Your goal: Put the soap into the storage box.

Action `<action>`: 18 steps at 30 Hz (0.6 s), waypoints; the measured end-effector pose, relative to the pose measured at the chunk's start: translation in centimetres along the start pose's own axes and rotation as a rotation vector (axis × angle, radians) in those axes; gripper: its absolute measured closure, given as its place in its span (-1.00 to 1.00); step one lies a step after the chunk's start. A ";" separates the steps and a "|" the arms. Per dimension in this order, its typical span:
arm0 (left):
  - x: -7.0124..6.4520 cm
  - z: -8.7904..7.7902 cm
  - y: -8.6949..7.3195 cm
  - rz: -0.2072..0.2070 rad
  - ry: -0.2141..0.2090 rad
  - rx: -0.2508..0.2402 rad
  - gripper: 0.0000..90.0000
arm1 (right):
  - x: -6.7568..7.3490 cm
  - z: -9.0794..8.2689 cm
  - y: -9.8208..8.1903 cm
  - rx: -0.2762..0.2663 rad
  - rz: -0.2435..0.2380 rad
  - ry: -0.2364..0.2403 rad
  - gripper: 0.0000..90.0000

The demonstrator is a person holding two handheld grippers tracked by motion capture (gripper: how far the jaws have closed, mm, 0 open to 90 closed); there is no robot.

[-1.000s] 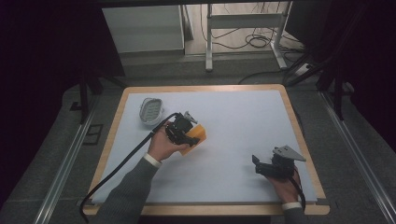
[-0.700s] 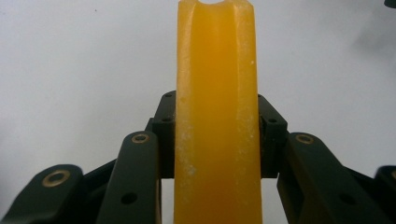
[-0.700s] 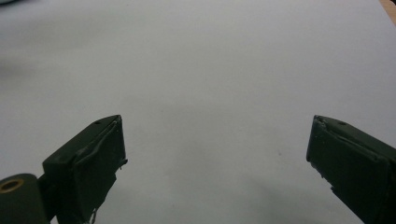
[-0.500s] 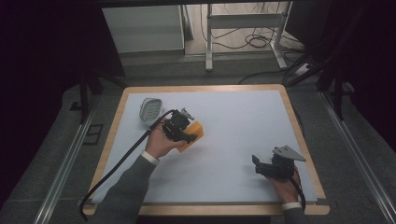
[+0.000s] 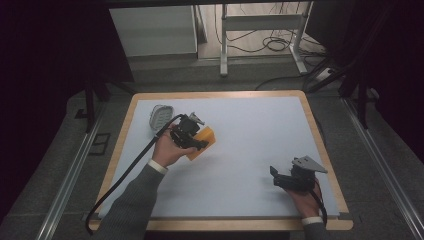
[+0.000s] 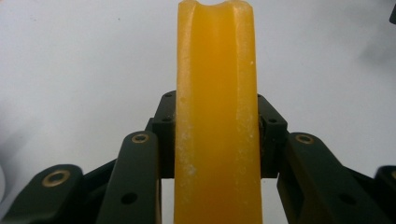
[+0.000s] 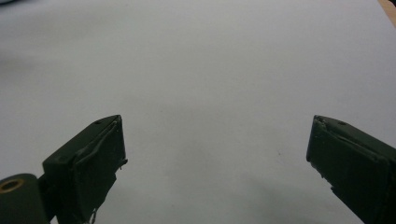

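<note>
Left gripper view: left tongs [image 6: 215, 135] clamped on orange block [image 6: 215, 116], top cut off; right tongs [image 7: 217, 154] wide, empty.

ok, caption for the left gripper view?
Left gripper clamped on an orange bar above the white table.

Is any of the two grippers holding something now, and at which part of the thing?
The left gripper holds the orange block, its jaws pressing the block's two long sides, with one end sticking out beyond them. The right gripper is open and holds nothing.
</note>
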State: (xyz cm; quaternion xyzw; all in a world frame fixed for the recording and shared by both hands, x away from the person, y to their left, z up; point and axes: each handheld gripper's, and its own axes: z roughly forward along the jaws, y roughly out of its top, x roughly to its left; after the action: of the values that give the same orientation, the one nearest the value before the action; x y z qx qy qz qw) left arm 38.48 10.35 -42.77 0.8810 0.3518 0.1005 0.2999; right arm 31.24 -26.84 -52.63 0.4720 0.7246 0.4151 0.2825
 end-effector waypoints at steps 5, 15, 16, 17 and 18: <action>0.2 -0.2 0.0 0.002 0.003 0.001 0.36 | 0.0 0.0 0.0 0.000 0.000 0.000 -0.90; 0.6 -0.7 0.0 -0.001 0.014 -0.002 0.36 | 0.0 0.0 0.0 0.001 -0.001 0.000 -0.90; 0.6 -0.7 0.0 -0.001 0.014 -0.002 0.36 | 0.0 0.0 0.0 0.001 -0.001 0.000 -0.90; 0.7 -0.7 0.0 -0.001 0.015 -0.002 0.36 | 0.0 0.0 0.0 0.001 -0.001 0.000 -0.90; 0.7 -0.8 0.0 -0.001 0.016 -0.002 0.36 | 0.0 0.0 0.0 0.001 -0.001 0.000 -0.90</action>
State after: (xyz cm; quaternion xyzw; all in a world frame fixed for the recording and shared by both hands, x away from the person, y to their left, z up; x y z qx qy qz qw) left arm 38.70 11.17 -42.17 0.8796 0.3547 0.1078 0.2981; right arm 31.24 -26.82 -52.64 0.4717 0.7251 0.4146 0.2827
